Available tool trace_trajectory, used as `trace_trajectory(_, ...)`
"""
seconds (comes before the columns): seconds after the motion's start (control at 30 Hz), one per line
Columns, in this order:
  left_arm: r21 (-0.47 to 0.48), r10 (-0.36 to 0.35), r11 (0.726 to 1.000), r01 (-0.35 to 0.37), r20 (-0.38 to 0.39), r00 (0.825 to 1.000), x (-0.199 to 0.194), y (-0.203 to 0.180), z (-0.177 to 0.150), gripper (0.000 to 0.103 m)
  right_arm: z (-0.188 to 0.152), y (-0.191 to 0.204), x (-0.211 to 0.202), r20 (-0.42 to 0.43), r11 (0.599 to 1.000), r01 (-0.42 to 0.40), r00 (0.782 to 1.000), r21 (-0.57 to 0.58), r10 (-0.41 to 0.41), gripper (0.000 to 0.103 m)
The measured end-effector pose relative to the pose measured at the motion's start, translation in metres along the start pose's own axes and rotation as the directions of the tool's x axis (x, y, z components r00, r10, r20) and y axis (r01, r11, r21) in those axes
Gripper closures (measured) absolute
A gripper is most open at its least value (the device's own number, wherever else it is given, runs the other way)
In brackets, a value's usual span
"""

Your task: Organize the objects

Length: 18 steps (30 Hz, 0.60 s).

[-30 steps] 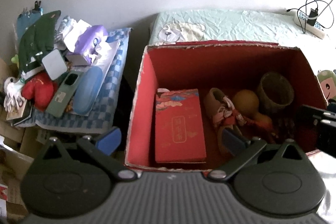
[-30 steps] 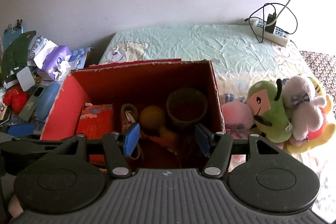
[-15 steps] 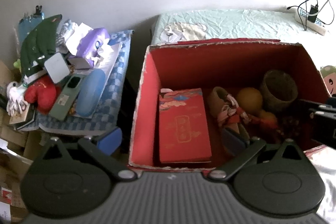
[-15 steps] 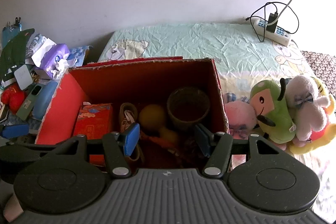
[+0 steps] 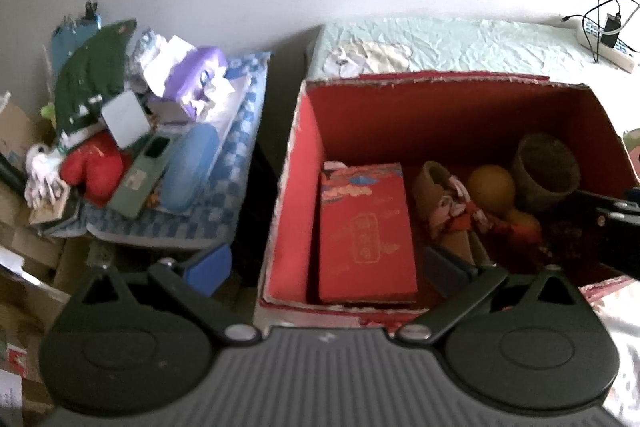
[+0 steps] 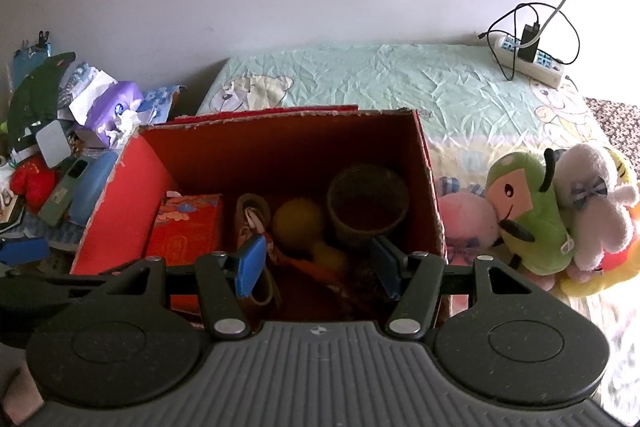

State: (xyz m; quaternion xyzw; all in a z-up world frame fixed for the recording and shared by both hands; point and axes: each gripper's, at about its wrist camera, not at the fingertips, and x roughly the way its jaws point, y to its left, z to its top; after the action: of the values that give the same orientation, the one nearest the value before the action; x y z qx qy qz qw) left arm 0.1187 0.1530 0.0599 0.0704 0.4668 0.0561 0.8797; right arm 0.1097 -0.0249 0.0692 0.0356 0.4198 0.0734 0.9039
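My left gripper (image 5: 326, 267) hangs spread wide and empty over the near rim of the open red cardboard box (image 5: 292, 187); my right gripper (image 6: 318, 265) is likewise parted, holding nothing. Just ahead inside lie a flat red gift packet (image 5: 366, 231), a yellow gourd (image 6: 298, 223) and a brown woven cup (image 6: 368, 205), apparently sorted. Right of it, plush toys (image 6: 528, 211) await.

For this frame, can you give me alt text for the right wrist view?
An open right gripper hovers empty over a red box on a bed; inside are a red packet, a shoe, a yellow gourd and a brown cup. Plush toys lie right of the box, a cluttered pile left.
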Motion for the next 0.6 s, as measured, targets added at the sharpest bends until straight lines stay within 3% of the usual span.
trace_trajectory(0.3,0.035,-0.029,0.999,0.03,-0.02,0.999,0.002,-0.007,0.0,0.001,-0.004,-0.002,-0.001,-0.004,1.0,-0.007,1.0,0.016,0.007,0.041)
trace_trajectory(0.6,0.061,-0.007,0.998,0.01,-0.041,0.999,0.01,-0.026,0.01,0.001,-0.001,-0.013,0.013,-0.042,1.0,0.001,0.999,0.025,0.0,0.041)
